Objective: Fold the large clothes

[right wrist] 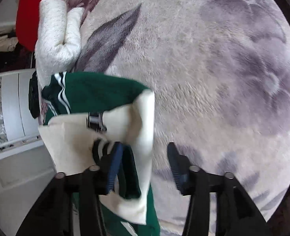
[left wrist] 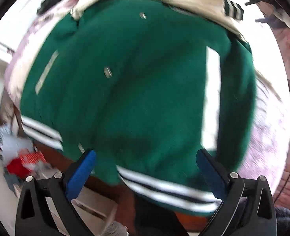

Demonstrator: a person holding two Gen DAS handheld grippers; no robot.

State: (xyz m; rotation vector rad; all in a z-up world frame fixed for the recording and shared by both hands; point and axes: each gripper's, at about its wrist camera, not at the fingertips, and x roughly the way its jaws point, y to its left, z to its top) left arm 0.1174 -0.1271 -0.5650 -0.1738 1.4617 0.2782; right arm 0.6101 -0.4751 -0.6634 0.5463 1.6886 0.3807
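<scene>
Green jacket (left wrist: 137, 90), cream sleeves, striped ribbing, lies bunched.

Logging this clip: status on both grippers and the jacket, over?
Left gripper open above green varsity jacket. Right gripper open, cream sleeve draped by its left finger. Jacket on floral fleece blanket. White fluffy garment beside.

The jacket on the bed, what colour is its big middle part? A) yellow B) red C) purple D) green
D: the jacket has a green body with cream sleeves and white-striped cuffs and hem, and it lies on the pale flowered blanket.
</scene>
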